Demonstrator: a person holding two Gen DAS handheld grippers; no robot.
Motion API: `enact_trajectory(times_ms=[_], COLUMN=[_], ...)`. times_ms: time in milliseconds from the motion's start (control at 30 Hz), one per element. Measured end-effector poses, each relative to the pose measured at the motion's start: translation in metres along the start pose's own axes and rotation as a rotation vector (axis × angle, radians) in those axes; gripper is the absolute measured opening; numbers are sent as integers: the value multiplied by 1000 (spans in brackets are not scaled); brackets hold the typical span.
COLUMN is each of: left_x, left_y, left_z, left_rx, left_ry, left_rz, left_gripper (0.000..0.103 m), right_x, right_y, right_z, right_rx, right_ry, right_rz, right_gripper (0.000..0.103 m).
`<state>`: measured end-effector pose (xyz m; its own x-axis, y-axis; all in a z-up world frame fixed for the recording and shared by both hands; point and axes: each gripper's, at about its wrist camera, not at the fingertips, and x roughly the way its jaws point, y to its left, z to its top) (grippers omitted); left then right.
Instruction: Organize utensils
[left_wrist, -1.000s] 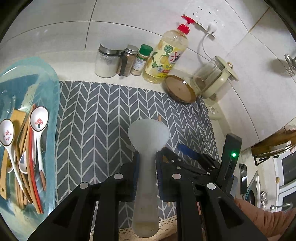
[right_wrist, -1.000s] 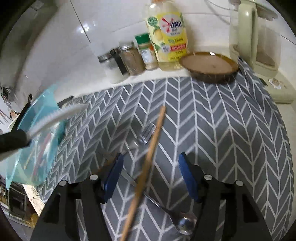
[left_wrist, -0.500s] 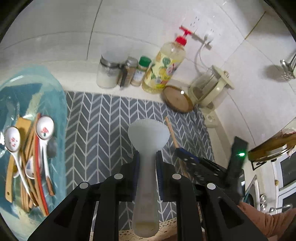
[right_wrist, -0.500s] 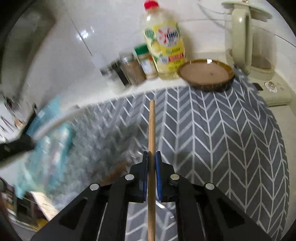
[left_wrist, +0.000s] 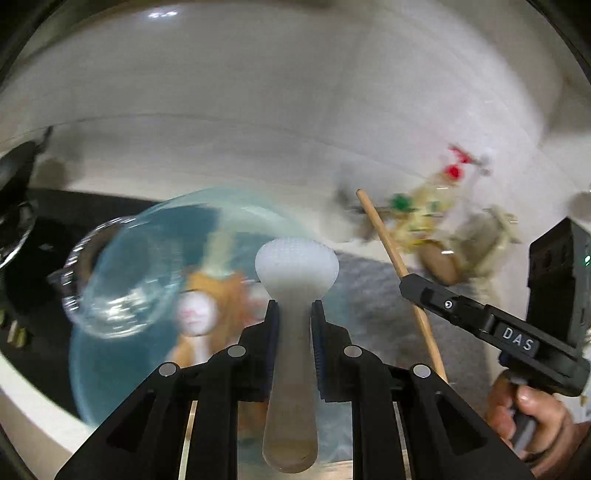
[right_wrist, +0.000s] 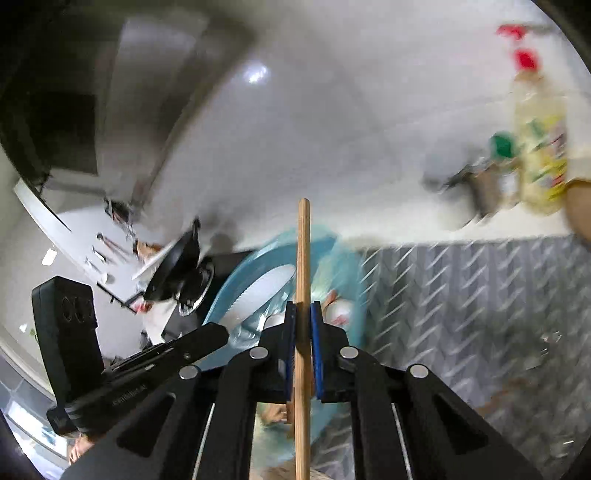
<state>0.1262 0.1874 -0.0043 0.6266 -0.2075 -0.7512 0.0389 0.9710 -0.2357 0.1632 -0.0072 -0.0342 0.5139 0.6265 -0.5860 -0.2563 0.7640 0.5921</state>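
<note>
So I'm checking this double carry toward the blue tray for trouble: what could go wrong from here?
1. The chopstick sticks far out past the right gripper; it may swing or slip.
2. The pale rice paddle in the left gripper and the chopstick travel close together and could knock.
3. The blue tray already holds spoons; dropped pieces could bounce out.

A home kitchen. White tiled walls (right_wrist: 332, 122) rise behind a pale surface (right_wrist: 388, 225) covered by a grey herringbone mat (right_wrist: 480, 295). At the far right stand a pump bottle of yellow dish soap (right_wrist: 541, 147) and a few spice jars (right_wrist: 498, 177), all blurred. To the left, a blue tray (left_wrist: 122, 280) holds spoons and wooden utensils, with a dark stove area (right_wrist: 188, 273) beyond it.
</note>
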Motion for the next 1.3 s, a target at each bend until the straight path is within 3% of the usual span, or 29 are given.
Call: enact_trajectory(times_ms=[100, 267, 533, 633, 733, 867, 933, 967, 1000, 1033, 1100, 1200, 1300], left_x=[18, 39, 53, 47, 26, -16, -27, -30, -28, -25, -9, 40, 107], left_y=[33, 62, 71, 72, 59, 6, -26, -42, -66, -81, -116, -161, -187], left_z=[-7, -19, -28, -28, -23, -9, -6, -6, -9, -12, -23, -52, -85], left_rx=[-23, -58, -81, -87, -83, 1, 54, 84, 125, 151, 218, 293, 345], left_ry=[40, 90, 122, 118, 81, -22, -56, -66, -68, -62, -30, 79, 185], left_rz=[75, 109, 116, 135, 115, 37, -23, -53, -88, -108, -161, -209, -190], left_gripper=[18, 18, 20, 28, 28, 31, 40, 50, 53, 53, 54, 54, 53], right_x=[50, 104, 137, 132, 101, 5, -44, -73, -90, -115, -137, -151, -157], right_y=[9, 16, 31, 28, 28, 27, 18, 8, 0, -17, -45, -97, -142], right_z=[-10, -27, -30, -27, -15, 13, 21, 24, 24, 20, 11, -8, -31], right_rx=[59, 63, -12, -21, -40, -156, -206, -241, -261, -287, -306, -257, -150], right_ry=[100, 186, 280, 285, 206, -20, -122, -185, -226, -281, -298, -206, -126], right_rz=[-16, -114, -216, -200, -161, -120, -122, -140, -170, -236, -324, -414, -427], right_gripper=[8, 8, 9, 9, 9, 10, 22, 36, 53, 55, 55, 55, 55])
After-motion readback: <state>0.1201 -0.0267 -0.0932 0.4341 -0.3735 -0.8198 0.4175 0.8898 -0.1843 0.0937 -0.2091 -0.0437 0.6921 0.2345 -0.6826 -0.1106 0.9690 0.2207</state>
